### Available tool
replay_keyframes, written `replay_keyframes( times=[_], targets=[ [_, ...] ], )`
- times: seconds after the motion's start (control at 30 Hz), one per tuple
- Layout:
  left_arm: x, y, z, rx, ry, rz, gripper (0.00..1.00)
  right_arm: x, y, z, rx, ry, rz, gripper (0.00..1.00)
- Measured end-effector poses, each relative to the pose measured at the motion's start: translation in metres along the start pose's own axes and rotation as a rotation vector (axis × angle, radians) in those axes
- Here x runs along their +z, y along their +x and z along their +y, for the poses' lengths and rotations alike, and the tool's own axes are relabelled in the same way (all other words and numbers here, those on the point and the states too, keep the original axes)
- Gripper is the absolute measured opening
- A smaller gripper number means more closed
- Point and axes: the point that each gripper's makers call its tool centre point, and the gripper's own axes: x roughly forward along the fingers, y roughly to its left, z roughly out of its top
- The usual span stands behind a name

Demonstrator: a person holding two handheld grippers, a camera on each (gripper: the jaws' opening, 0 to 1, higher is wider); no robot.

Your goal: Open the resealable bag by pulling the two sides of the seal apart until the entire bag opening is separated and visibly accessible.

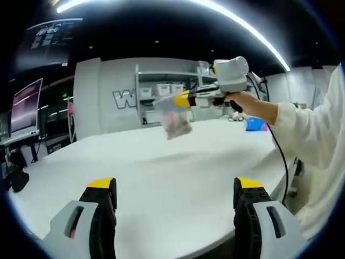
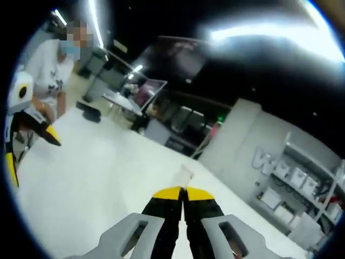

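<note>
From my left gripper view, my left gripper (image 1: 175, 200) sits low over the near edge of the white table (image 1: 161, 178), its 2 yellow-tipped fingers (image 1: 101, 186) spread wide apart with nothing between them, so it is released.

Farther out and to the right, my right gripper (image 1: 186, 99) is held up above the table by a hand (image 1: 242, 102) in a white sleeve (image 1: 310, 129). From its yellow tip hangs the resealable bag (image 1: 175, 121), a clear pouch with something pale pinkish inside; it dangles in the air, clear of the table surface and over the far half of it. A black cable (image 1: 277, 148) drops from that gripper past the sleeve.

In my right gripper view, the 2 fingers (image 2: 168, 195) of the right gripper (image 2: 184, 192) are pressed together at the yellow tips, clenched on a thin, clear edge of the bag (image 2: 184, 175) that pokes out just beyond them. I cannot tell whether the seal is parted at all.

At the far left of that view, my left gripper (image 2: 27, 145) shows with its yellow tips spread apart, and a person in a white shirt (image 2: 51, 70) is beside the table's edge behind it.

Behind the table in the left gripper view stand a white shelving unit (image 1: 161, 91) with storage boxes against a wall with large lettering, and a monitor (image 1: 26, 105) at the far left.
</note>
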Motion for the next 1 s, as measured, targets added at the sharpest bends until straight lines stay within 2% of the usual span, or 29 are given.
replay_keyframes(
  times=[0.3,0.4,1.0],
  targets=[
    [-0.001,0.0,0.0,-0.002,-0.005,-0.003,0.88,0.003,-0.006,0.014,0.02,-0.038,-0.008,0.0],
    [-0.001,0.0,0.001,-0.001,-0.012,-0.004,0.88,0.002,-0.007,0.02,0.023,-0.076,-0.003,0.0],
    [-0.003,-0.001,0.004,0.003,-0.021,-0.006,0.88,0.014,-0.018,0.043,0.067,-0.101,-0.036,0.0]
  ],
)
